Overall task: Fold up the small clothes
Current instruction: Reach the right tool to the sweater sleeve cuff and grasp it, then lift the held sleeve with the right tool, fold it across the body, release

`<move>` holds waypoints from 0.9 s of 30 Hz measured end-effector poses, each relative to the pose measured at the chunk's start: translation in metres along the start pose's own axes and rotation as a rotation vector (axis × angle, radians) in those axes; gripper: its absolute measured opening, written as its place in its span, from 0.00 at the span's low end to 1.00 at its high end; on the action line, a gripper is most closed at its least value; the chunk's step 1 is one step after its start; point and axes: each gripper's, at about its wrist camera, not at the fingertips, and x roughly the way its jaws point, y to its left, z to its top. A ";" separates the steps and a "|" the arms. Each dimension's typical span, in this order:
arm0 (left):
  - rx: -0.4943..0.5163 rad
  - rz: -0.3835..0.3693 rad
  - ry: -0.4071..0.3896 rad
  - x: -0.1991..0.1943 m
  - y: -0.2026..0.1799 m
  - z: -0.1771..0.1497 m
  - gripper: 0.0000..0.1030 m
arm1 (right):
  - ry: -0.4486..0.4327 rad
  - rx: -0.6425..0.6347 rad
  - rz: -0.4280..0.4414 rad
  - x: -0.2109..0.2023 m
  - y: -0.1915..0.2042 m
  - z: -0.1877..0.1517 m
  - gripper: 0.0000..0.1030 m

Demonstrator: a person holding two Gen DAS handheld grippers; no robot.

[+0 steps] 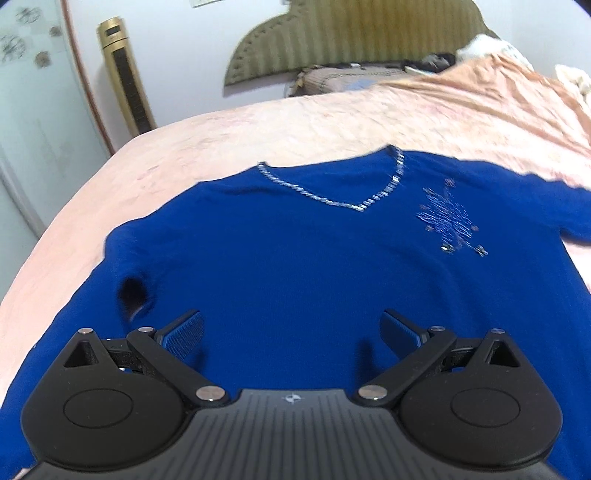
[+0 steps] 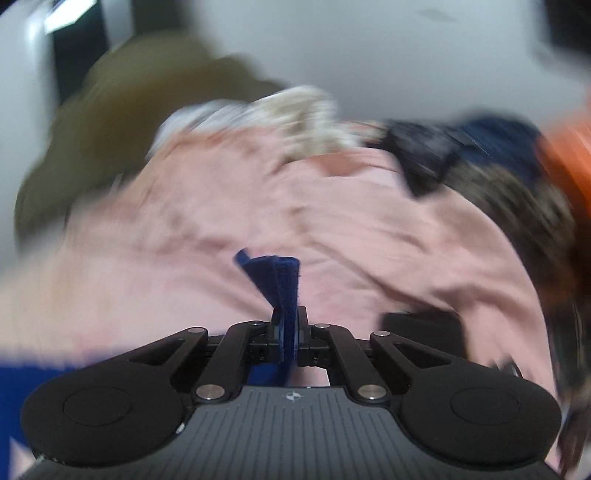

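Observation:
A royal-blue V-neck sweater (image 1: pixel 295 258) lies face up and spread flat on the pink bedcover (image 1: pixel 258 125); it has a silver-trimmed neckline (image 1: pixel 351 192) and a beaded motif (image 1: pixel 447 218) on the chest. My left gripper (image 1: pixel 291 321) hovers over its lower body, jaws wide open with nothing between the blue pads (image 1: pixel 184 332). In the blurred right wrist view, my right gripper (image 2: pixel 288 321) is shut on a bunched fold of blue fabric (image 2: pixel 280 280), which sticks up past the fingertips. A strip of the sweater (image 2: pixel 37 384) shows at the lower left there.
A gold tower appliance (image 1: pixel 125 77) stands by the wall beyond the bed's left edge. An olive headboard (image 1: pixel 351 33) and a pillow (image 1: pixel 343 79) are at the far end. Dark navy (image 2: pixel 498 144), orange (image 2: pixel 569 158) and pale patterned cloths (image 2: pixel 295 118) are piled on the rumpled cover.

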 end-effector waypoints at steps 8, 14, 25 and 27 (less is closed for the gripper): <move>-0.071 0.029 0.020 0.003 0.038 -0.007 0.99 | -0.101 0.035 0.137 -0.048 0.054 -0.009 0.06; -0.097 0.067 -0.002 -0.004 0.061 -0.011 0.99 | -0.149 -0.159 0.362 -0.075 0.188 -0.034 0.06; -0.142 0.073 0.016 -0.003 0.088 -0.022 0.99 | -0.014 -0.406 0.671 -0.079 0.406 -0.138 0.06; -0.135 0.077 0.012 -0.004 0.092 -0.023 0.99 | 0.019 -0.441 0.704 -0.079 0.437 -0.160 0.06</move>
